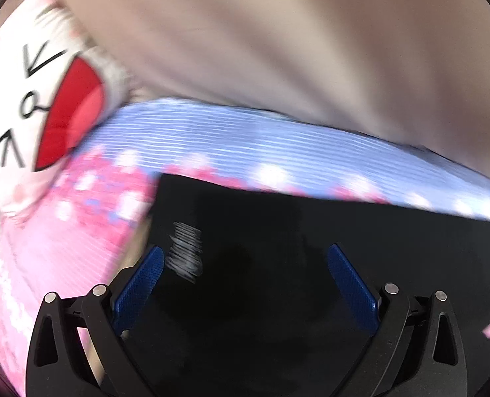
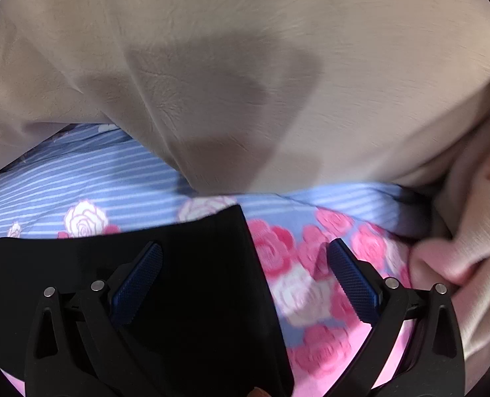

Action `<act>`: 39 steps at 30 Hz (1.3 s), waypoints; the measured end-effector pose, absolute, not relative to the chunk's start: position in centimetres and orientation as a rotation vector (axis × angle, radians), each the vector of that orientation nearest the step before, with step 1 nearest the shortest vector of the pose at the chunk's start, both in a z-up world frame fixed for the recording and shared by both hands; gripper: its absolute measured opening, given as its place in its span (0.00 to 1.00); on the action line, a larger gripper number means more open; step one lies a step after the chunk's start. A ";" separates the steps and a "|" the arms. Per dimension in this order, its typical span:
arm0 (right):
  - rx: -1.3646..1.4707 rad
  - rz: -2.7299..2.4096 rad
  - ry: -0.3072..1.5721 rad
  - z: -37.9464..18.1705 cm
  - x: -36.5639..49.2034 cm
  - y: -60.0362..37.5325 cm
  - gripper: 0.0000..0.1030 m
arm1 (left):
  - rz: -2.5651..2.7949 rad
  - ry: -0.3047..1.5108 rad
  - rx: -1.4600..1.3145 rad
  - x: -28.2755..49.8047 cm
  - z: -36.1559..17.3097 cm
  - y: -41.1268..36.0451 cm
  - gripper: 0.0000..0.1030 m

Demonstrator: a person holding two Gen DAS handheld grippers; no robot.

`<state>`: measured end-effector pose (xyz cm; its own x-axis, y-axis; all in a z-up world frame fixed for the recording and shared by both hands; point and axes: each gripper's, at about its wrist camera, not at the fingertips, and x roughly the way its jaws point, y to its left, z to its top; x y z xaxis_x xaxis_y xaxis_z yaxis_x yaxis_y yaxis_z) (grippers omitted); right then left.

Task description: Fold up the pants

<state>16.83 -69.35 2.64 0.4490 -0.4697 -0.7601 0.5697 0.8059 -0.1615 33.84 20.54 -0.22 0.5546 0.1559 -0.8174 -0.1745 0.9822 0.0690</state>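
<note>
Black pants (image 1: 278, 264) fill the space right under my left gripper (image 1: 245, 284), jaws spread wide, nothing pinched, both blue pads (image 1: 139, 287) hovering over the dark cloth; can't tell if they touch it. Pants lie flat on a bedsheet (image 1: 245, 142) with blue stripes and pink and white roses, straight top edge running across the left wrist view, a corner at upper left. Blurred pale label or print (image 1: 185, 254) on the pants just beside the left pad, unreadable. Left view is motion-smeared. At left edge a white cushion or plush (image 1: 16, 99) with a drawn face and red mouth, next to the sheet. Beige blanket (image 1: 278, 33) covers the whole upper part, its lower edge resting on the striped sheet. On my right gripper (image 2: 245, 284) jaws also wide apart, empty; left pad (image 2: 135, 284) over the pants (image 2: 145, 297), right pad (image 2: 354, 284) over the rose print of the bedsheet (image 2: 79, 178), so the pants' right edge runs between the fingers. Pants corner points up near frame centre. Same beige blanket (image 2: 245, 49) above with a dark shadow on it, bunched folds at far right
</note>
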 end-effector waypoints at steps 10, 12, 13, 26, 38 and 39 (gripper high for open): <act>0.073 -0.573 0.865 3.3 16.6 -67.1 0.19 | 0.283 1.065 -0.142 40.1 -3.9 31.1 0.95; 0.096 -0.578 0.848 3.4 16.1 -66.5 0.19 | 0.249 1.100 -0.162 41.0 -4.9 31.1 0.91; 0.104 -0.582 0.840 3.6 15.8 -66.3 0.18 | 0.232 1.087 -0.170 40.9 -4.8 30.9 0.85; 0.082 -0.427 0.493 14.4 2.5 -59.8 0.07 | -0.071 0.849 -0.231 28.9 8.4 28.1 0.22; 0.010 -0.355 0.659 6.8 -14.0 -49.9 0.08 | -0.045 0.969 -0.036 7.2 5.4 29.5 0.04; 0.026 -0.355 0.662 6.3 -14.4 -50.1 0.07 | -0.049 0.986 -0.039 7.0 4.6 28.9 0.13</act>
